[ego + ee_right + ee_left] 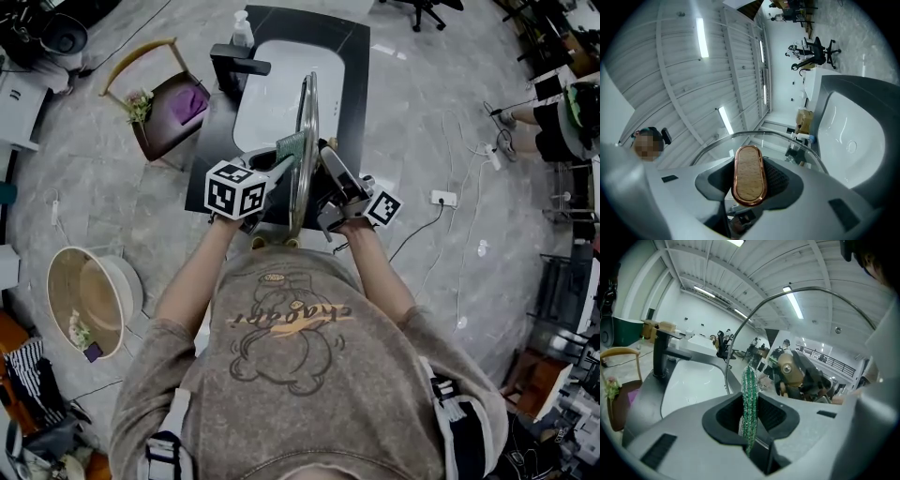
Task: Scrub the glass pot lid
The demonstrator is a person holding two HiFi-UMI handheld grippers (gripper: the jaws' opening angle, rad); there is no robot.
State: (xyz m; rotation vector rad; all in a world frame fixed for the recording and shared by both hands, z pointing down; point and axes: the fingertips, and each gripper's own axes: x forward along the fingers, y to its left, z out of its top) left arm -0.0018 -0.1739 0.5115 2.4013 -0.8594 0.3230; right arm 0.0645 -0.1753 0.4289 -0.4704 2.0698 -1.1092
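Note:
The glass pot lid [305, 141] stands on edge over the sink, seen edge-on in the head view. My right gripper [330, 183] is shut on the lid's handle, an oval wooden knob with a copper rim [749, 174]; the lid's metal rim [740, 136] arcs just beyond it. To the lid's left, my left gripper [279, 167] is shut on a green scrub pad [292, 148]. In the left gripper view the pad [750, 399] stands upright between the jaws, close to the glass [825, 333]. The knob's underside [790, 367] shows through the glass.
The white sink basin [281, 84] sits in a black counter [352, 56], with a black faucet [239, 64] and a soap bottle [243, 30] at its left. A chair with a purple cushion [169, 103] and a round basket [89, 300] stand on the floor at left.

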